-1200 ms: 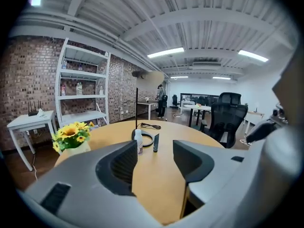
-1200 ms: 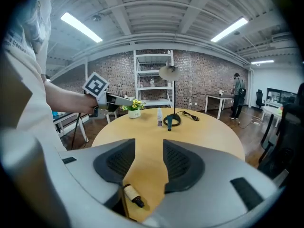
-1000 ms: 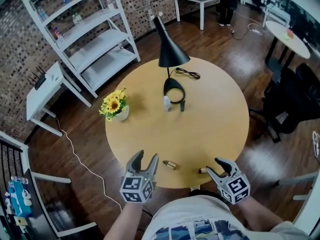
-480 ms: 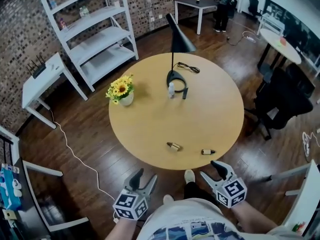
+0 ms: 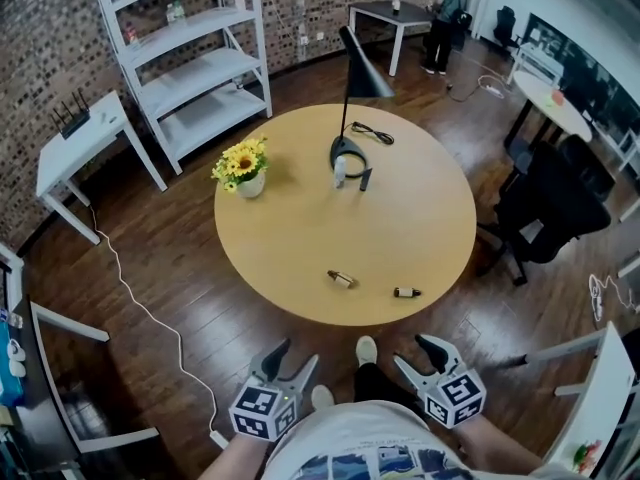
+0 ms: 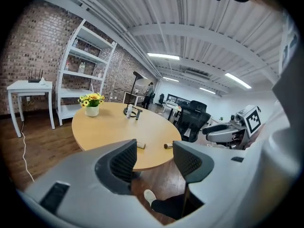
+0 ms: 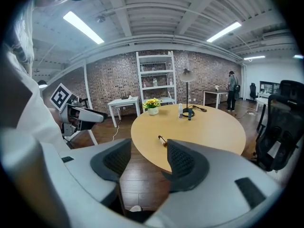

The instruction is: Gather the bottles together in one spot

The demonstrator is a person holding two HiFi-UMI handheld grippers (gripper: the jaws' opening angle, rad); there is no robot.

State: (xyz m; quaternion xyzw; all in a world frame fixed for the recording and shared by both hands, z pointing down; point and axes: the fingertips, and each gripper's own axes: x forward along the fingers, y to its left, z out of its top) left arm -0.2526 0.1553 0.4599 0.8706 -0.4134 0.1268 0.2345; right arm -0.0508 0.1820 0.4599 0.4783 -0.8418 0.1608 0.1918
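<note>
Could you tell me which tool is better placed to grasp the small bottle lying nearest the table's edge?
Right. The right tool hangs nearest that bottle, short of the table; its jaws have just been opening, nothing between them. The left tool, also empty, is farther off.

Dark plank floor [image 5: 170,238] all round, and a round wooden table [image 5: 420,228] sits in the middle of it. Brick wall [image 5: 40,48] on the far left, a white shelving unit [image 5: 200,68] standing against it. A small white side table [image 5: 85,143] is just beside that, with what may be a router [image 5: 68,120] on top, too small to be sure. A black lamp [image 5: 352,68] and a pot of yellow flowers [image 5: 240,165] stand on the round table. Black office chair [image 5: 550,203] off to the right, a white round table [image 5: 555,103] beyond it. At the back, a person [image 5: 445,8] stands by a dark-topped table [image 5: 385,13]. A white cable [image 5: 128,286] trails over the floor. Overhead, strip lights [image 7: 83,27] on a white ribbed ceiling [image 7: 156,4].
</note>
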